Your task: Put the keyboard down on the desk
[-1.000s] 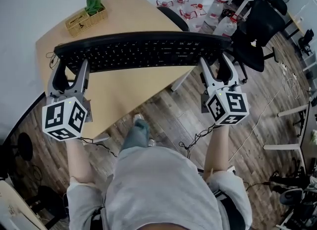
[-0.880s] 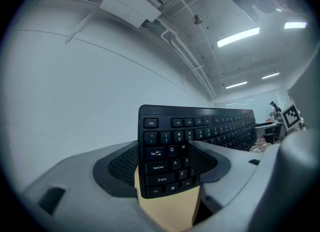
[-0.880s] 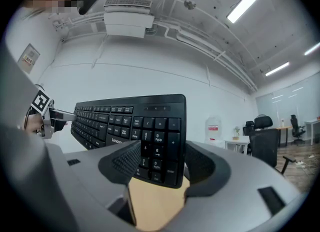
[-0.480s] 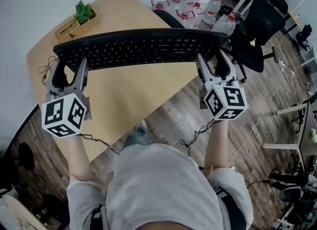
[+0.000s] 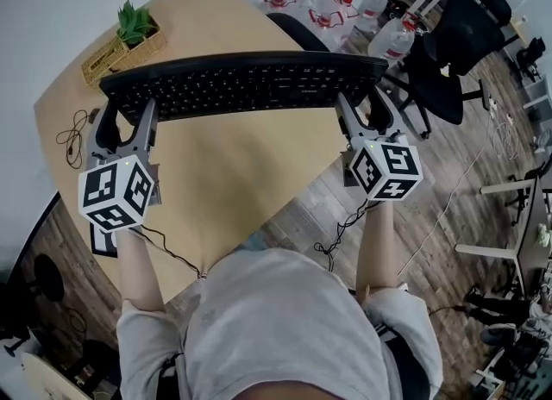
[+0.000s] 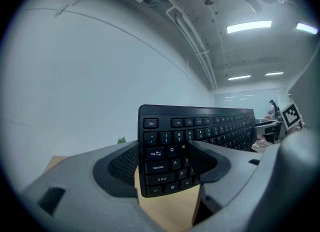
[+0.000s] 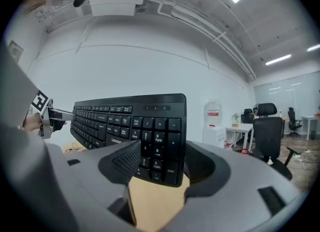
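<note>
The keyboard (image 5: pixel 241 86) you hold is matt black plastic, and its keys are smooth with a faint sheen. Your left gripper (image 5: pixel 127 114) and right gripper (image 5: pixel 364 112) have matt grey plastic shells. Their pads (image 6: pixel 122 163) are black and finely ribbed. The desk (image 5: pixel 233 174) has a smooth, pale wood top with a dull finish. The basket (image 5: pixel 121 49) looks woven, the floor (image 5: pixel 448 209) is grained wood plank, and your shirt (image 5: pixel 276 321) is grey cloth.

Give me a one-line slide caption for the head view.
Left gripper and right gripper each clamp one end of the black keyboard, held over the wooden desk with a potted plant.
</note>
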Action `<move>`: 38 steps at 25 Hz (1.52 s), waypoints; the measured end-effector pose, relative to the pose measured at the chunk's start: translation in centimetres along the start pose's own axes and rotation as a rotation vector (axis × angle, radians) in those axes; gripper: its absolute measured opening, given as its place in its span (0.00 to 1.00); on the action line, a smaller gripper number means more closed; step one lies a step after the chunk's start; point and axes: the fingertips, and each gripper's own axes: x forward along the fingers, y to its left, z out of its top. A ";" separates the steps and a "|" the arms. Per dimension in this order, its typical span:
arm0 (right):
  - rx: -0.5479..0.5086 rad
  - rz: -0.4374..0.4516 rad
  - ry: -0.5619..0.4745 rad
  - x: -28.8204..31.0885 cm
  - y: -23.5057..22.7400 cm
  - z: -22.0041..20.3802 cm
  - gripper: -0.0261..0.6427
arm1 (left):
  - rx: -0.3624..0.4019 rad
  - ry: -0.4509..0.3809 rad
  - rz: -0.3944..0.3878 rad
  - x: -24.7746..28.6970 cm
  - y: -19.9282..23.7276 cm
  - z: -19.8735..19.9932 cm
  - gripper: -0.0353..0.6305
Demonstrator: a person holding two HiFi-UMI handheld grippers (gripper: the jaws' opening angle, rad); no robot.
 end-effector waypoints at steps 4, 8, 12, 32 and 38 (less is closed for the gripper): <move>0.020 -0.001 0.056 2.5 -0.2 -2.8 0.43 | -0.014 0.068 -0.004 2.6 0.8 -2.7 0.49; 0.046 -0.003 0.123 4.0 -0.8 -5.8 0.43 | -0.024 0.142 -0.011 4.7 0.9 -5.3 0.49; 0.061 -0.006 0.195 5.8 -0.6 -9.1 0.43 | -0.045 0.215 -0.020 6.7 1.7 -8.8 0.49; 0.146 -0.018 0.488 11.5 1.1 -22.4 0.43 | -0.100 0.487 -0.059 12.8 5.0 -22.3 0.49; 0.150 -0.020 0.547 12.3 0.8 -24.7 0.43 | -0.119 0.539 -0.063 13.8 5.0 -24.9 0.49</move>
